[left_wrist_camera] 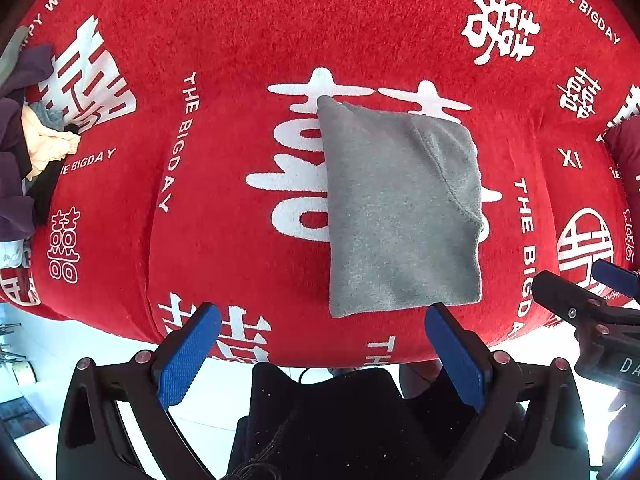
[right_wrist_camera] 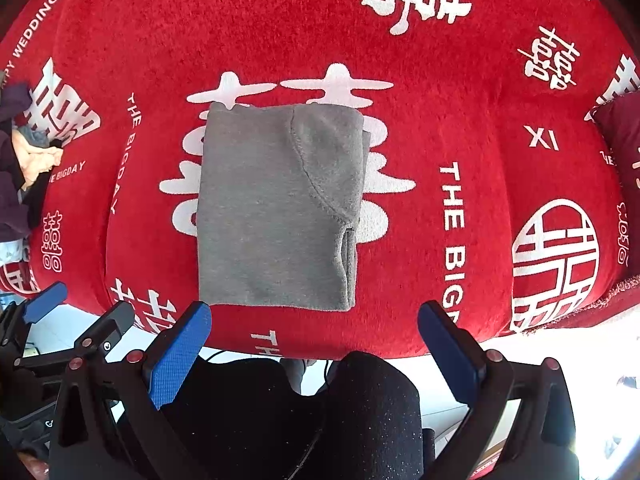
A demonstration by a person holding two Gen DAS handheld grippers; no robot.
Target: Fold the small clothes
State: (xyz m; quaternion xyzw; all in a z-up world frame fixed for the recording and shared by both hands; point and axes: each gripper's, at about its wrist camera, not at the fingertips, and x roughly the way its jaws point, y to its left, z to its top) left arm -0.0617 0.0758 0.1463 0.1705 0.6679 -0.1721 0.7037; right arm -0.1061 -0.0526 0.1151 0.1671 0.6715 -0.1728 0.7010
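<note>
Cloth: our grey garment (left_wrist_camera: 400, 216) lies folded on the red blanket (left_wrist_camera: 240, 40).
Grippers: our left gripper (left_wrist_camera: 322, 354) and right gripper (right_wrist_camera: 314, 350) gape wide, holding nothing.

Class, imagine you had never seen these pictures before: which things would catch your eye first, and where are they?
First comes the bright red blanket with big white wedding characters, filling both views. In its middle lies a neatly folded grey garment, touched by neither tool. Near the bottom, the open left tongs and right tongs show blue pads, and a jumbled clothes pile sits at the far left edge.
</note>
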